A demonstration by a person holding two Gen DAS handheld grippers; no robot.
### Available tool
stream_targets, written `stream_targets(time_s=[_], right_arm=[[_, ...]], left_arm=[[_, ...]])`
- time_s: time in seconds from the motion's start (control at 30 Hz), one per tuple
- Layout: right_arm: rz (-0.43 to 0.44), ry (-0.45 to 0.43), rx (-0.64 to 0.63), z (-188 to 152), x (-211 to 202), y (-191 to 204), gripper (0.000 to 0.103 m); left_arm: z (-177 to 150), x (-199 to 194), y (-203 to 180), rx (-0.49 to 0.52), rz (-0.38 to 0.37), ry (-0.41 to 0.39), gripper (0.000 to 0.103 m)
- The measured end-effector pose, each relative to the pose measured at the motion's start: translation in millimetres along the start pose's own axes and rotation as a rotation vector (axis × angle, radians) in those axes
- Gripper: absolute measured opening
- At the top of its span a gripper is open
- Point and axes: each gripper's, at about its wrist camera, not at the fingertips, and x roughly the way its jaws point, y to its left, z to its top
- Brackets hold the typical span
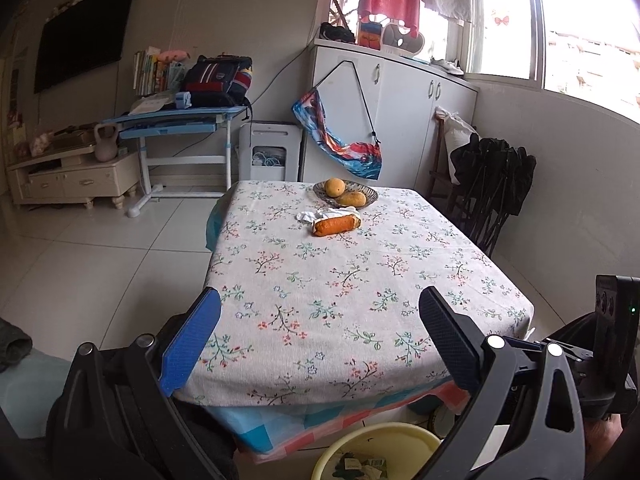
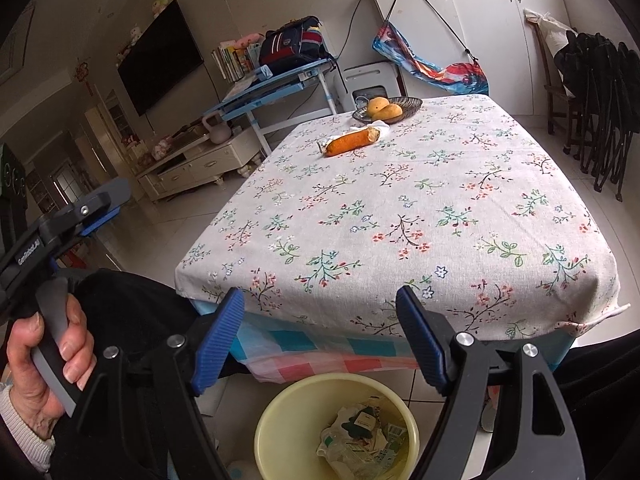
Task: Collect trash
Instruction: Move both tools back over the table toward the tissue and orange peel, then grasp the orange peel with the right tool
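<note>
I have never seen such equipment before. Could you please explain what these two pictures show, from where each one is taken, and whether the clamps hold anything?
There is no robot. A person holds a hand-operated clamp in each hand, and each clamp carries a wide-angle camera looking forward along its fingers. One picture comes from the left gripper, the other from the right gripper. Both are open and hold nothing. The hand in the right view grips the left clamp's handle. On the table lie a partly eaten orange-wrapped snack, a crumpled white tissue and a dish of fruit. Below the table's near edge stands a yellow bin already containing trash.
</note>
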Motion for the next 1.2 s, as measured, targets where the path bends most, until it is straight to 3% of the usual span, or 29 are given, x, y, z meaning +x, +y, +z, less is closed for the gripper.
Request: stream_targets(time_s=[0.3,0.43,0.63,0.8,0.93,1.03,1.2], right_arm=[[0.061,0.05,0.066,12.4,21.7,-8.3,0.077],[0.079,0.055,0.129,33.7,45.3,-17.5,0.077],[0.062,0.051,0.183,100.8,113.6,-23.2,0.077],[-0.023,0.074,0.245,150.7,186.2,-38.8,0.076],[-0.094,0.11,0.29,169.4,234.4,-52.6,0.076],[-0.128,0.102,0.22,180.1,247.3,-48.5,0.075],[-0.086,0.185,0.041,175.4,243.0,-42.1,0.057]], left_arm=[[35.5,37.8,30.9,-0.066,0.02,0.003,0.096],[58.1,63.9,42.9,-0.065,0.039,-0.008,0.096],[85.9,106.1,70.0,-0.105,0.059,-0.015,0.096],[101.3,142.1,84.5,-0.12,0.067,0.011,0.096],[110.9,168.1,95.3,-0.147,0.054,0.045,0.096],[116.2,185.3,98.6,-0.141,0.053,0.072,0.096],[123.9,217.4,94.6,-0.126,0.033,0.119,0.096]])
